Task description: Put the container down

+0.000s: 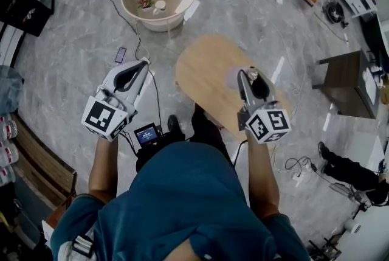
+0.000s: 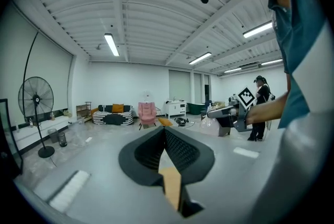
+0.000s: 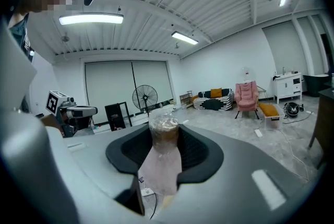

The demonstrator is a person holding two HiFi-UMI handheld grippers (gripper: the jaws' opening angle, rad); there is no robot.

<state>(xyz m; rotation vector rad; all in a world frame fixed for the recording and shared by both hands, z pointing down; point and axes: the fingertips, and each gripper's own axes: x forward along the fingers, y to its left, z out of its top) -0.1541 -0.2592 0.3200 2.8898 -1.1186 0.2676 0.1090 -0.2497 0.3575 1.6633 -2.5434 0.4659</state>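
Teal shirt point(image 1: 182, 193) fills the bottom of the head view, and from it 2 arms reach forward, 1 gripper in each hand. Over on the right gripper point(image 1: 251, 78), the jaws are clamped on the container point(image 3: 165, 137), a small clear piece with something brown inside. It sits squarely between the pads, top end pointing out past the tips, held up in the air. That's a carry grip, firm and centred, which should keep it from swinging on the way down.

Below it lies the oval wooden table point(image 1: 203, 68), and the container hangs over the table's right side, not touching the wood. That looks like the landing spot: the top is bare, so there's nothing to dodge.

Now the left gripper point(image 1: 143, 63). Its jaws are closed together with nothing in them, and it's parked off the table's left edge, well apart from the container. My read is that it's simply keeping out of the way.

So the container is not yet down; lowering it and letting go remain.
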